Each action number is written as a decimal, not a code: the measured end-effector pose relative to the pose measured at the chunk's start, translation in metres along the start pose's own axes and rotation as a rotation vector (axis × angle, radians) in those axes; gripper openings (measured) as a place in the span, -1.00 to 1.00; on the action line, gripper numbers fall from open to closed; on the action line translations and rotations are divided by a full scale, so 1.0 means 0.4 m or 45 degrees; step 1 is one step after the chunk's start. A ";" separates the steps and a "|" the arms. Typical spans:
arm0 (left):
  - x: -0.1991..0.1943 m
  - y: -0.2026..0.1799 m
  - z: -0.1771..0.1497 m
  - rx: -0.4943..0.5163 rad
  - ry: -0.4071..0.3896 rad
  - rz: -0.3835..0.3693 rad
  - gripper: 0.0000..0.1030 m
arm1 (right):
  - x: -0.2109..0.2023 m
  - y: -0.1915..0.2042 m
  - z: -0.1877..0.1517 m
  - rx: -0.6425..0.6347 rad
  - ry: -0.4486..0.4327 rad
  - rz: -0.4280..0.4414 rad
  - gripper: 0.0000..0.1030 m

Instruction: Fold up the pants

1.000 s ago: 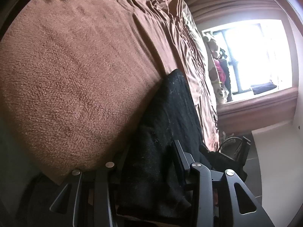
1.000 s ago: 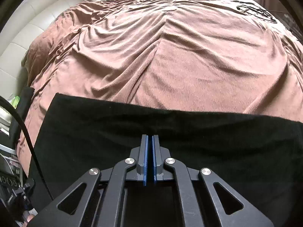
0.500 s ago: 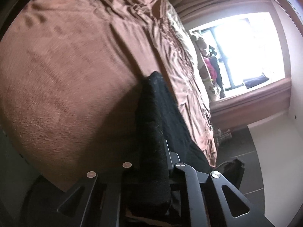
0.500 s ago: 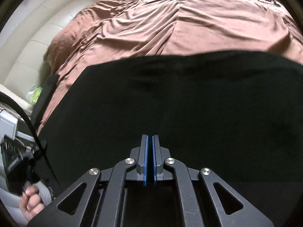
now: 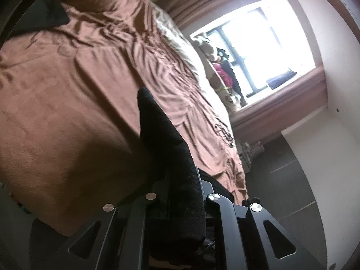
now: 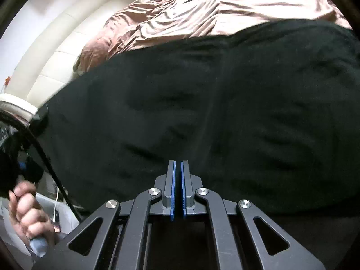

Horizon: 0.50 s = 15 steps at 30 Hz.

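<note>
— Where are the pants (image 6: 202,112) right now?

— Up off the bed (image 5: 67,112), mostly. From the right wrist view the black cloth hangs as a broad sheet in front of the camera, hiding much of the brown bedspread (image 6: 213,6) behind it. From the left wrist view you only see a thick black edge rising out between the fingers.

— So both tools have hold of it?

— The left gripper (image 5: 180,202) is clamped on a bunched edge of the cloth; the fabric fills the gap between its fingers. The right gripper (image 6: 177,189) has its blue pads (image 6: 172,189) drawn nearly together with only a slim gap. Whether cloth is pinched in there I cannot tell, since the fabric seems to hang beyond the tips.

— Why hold it spread like that?

— My guess is that lifting it wide lets the weight pull the creases out, so one half can be laid flat over the other. The edge is kept taut between two holds, I reckon.

— Whose hand (image 6: 29,211) is that at the lower left?

— The person's own, wrapped round the handle of the other tool, with a black cable (image 6: 51,164) running up past it.

— Any basket or box for the finished fold?

— None that I can see. There is only the window (image 5: 258,51) with some soft toys (image 5: 220,67) on the sill.
</note>
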State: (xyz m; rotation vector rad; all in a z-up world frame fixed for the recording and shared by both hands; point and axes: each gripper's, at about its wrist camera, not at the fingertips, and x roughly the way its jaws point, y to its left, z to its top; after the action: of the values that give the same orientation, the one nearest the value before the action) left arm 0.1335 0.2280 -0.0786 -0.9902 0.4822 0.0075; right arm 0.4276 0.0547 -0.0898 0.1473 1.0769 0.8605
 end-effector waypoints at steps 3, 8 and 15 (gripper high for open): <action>0.007 -0.042 -0.002 0.038 0.004 -0.010 -0.72 | -0.010 -0.007 -0.032 0.011 0.004 0.021 -1.00; 0.018 -0.119 -0.018 0.114 0.022 -0.027 -0.72 | -0.035 -0.006 -0.085 -0.010 0.023 0.097 -1.00; 0.031 -0.227 -0.057 0.214 0.055 -0.058 -0.72 | -0.105 -0.061 -0.110 0.028 -0.027 0.122 -0.95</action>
State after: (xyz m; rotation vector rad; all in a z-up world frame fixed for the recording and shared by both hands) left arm 0.1557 0.1563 -0.0210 -0.8372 0.4917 -0.0939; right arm 0.3968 -0.0031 -0.0941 0.2276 1.0663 0.9310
